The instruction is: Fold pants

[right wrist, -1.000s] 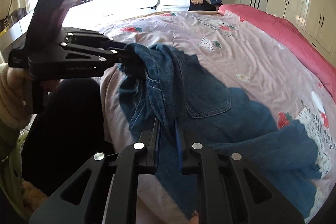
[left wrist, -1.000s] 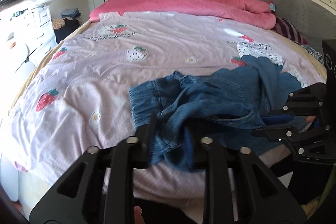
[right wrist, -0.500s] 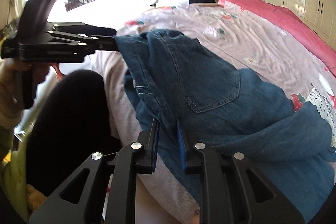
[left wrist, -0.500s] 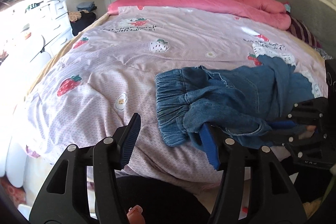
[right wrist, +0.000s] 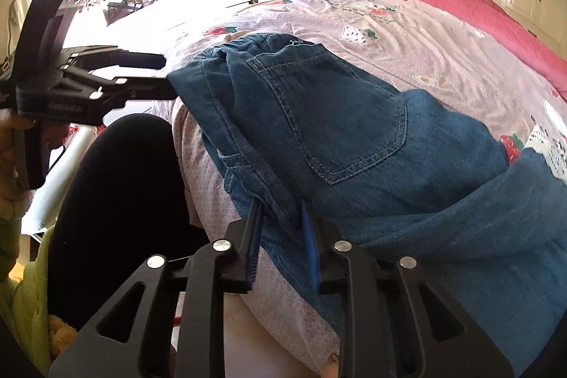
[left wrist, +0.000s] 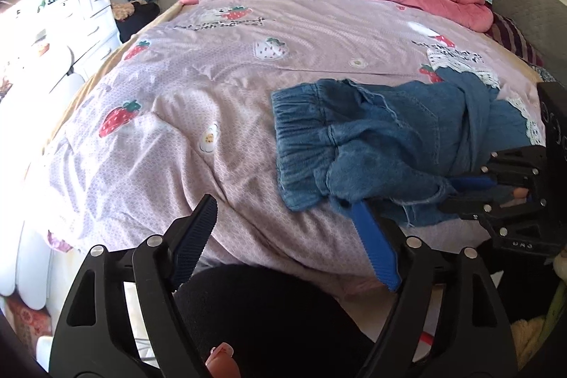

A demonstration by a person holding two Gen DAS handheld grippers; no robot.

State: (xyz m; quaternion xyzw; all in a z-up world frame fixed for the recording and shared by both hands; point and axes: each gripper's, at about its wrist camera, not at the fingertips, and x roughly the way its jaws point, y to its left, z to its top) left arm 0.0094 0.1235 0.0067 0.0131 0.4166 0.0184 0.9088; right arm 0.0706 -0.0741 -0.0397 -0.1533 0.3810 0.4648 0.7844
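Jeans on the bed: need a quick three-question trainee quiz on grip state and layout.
1. True or false: the left gripper is clamped on the jeans.
2. Which gripper has denim between its fingers? A) left B) right C) neither
3. Fill in: the jeans lie on a quilt printed with ____.

Key: 1 false, its fingers are spread wide with only quilt between them. 2 B. 3 strawberries.

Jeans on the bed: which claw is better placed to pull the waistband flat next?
Probably the left claw: it is open and empty, with one finger against the jeans near the waistband. The right claw is shut on a fold.
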